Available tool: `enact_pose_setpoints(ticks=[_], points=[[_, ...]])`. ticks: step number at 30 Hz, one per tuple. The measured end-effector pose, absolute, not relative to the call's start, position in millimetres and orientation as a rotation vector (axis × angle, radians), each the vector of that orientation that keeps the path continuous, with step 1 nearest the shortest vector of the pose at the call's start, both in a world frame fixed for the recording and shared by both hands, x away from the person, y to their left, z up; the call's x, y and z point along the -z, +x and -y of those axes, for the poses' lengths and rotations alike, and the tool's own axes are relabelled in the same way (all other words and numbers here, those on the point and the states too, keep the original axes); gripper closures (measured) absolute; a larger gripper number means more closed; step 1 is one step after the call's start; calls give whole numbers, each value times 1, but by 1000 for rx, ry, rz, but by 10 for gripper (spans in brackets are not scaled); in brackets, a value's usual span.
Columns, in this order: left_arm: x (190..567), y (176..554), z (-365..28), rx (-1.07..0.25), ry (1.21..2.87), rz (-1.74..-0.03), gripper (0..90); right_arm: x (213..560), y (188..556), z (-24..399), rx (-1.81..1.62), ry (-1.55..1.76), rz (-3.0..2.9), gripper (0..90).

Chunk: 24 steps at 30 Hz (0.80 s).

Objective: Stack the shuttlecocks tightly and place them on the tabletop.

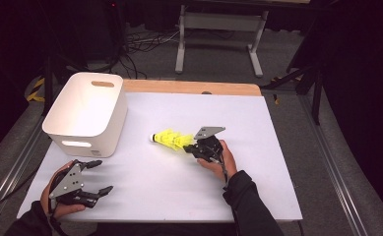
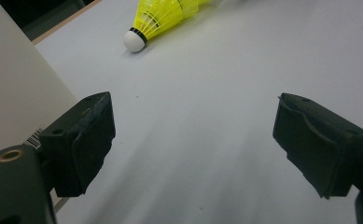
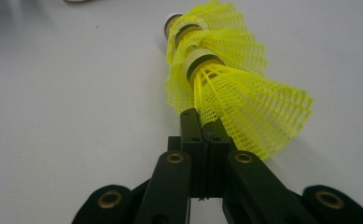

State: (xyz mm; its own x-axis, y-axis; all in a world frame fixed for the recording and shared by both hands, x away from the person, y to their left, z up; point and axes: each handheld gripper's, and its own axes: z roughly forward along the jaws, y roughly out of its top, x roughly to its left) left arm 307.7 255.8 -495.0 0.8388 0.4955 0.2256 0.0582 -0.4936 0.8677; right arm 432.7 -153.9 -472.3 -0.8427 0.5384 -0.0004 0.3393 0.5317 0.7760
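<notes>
Right claw (image 3: 202, 122) pinches the shuttlecock stack (image 3: 226, 79) by its skirt rim. Light, flimsy mesh; the cork ends look firmer. Left claw (image 1: 96, 176) gapes empty.

Both forearms wear dark sleeves, and each hand carries a black two-jaw claw, the left claw (image 1: 94, 177) and the right claw (image 1: 191, 146), with brass-ringed screw holes, blocky pads and a grey three-cornered top plate.
</notes>
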Motion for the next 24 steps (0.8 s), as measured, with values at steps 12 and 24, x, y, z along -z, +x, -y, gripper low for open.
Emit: enact_pose_setpoints(ticks=[12, 24], points=[[495, 307, -255, -562, 2042, -399, 138, 471, 432, 145, -1183, 670, -2568, 896], [495, 307, -255, -561, 2041, -396, 138, 470, 434, 138, -1154, 640, -2581, 873]])
